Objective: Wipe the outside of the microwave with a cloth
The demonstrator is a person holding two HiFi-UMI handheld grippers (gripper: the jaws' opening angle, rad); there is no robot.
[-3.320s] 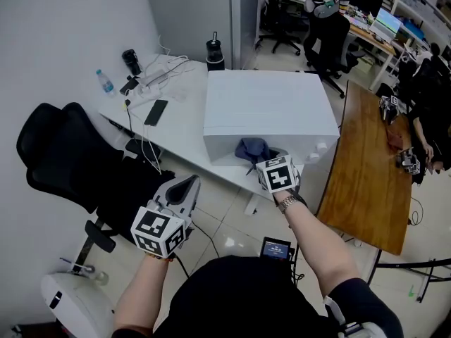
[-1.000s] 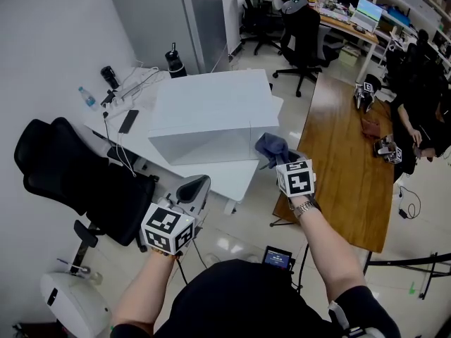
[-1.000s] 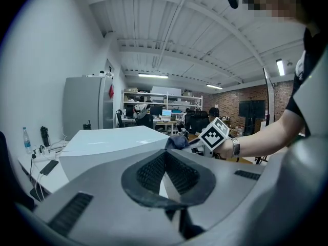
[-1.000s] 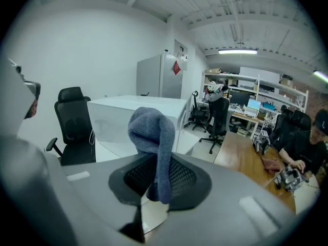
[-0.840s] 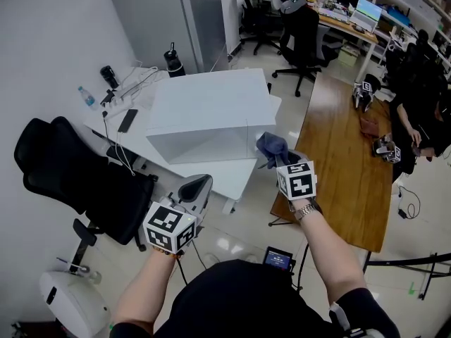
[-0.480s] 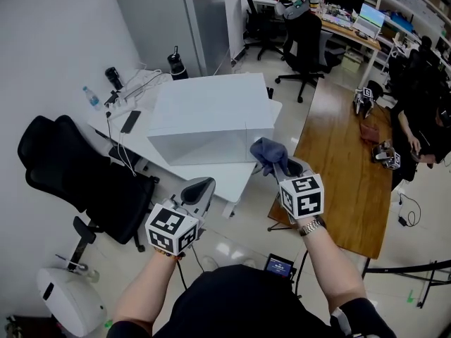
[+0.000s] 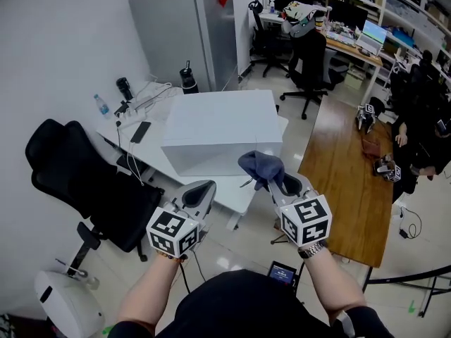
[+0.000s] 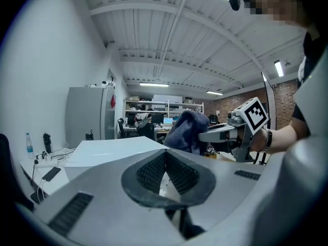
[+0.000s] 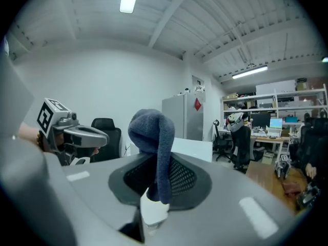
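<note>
The head view looks steeply down from above the person [image 7: 232, 303] onto the left gripper [image 7: 199, 192], the right gripper [image 7: 284, 183], the microwave [image 7: 218, 129] and the fridge [image 7: 184, 37] beyond. Each gripper view sits close behind its own jaws, facing nearly level: the left one across the microwave towards the fridge, catching the right gripper at its right; the right one towards the wall [image 9: 102, 81] and chair [image 9: 108, 126], catching the left gripper at its left. All three share microwave and fridge.

Blue-grey cloth [image 7: 260, 165], white microwave [image 7: 220, 127], white desk [image 7: 151, 141], black office chair [image 7: 74, 174], brown wooden table [image 7: 349, 182], silver-grey refrigerator [image 7: 183, 34]
</note>
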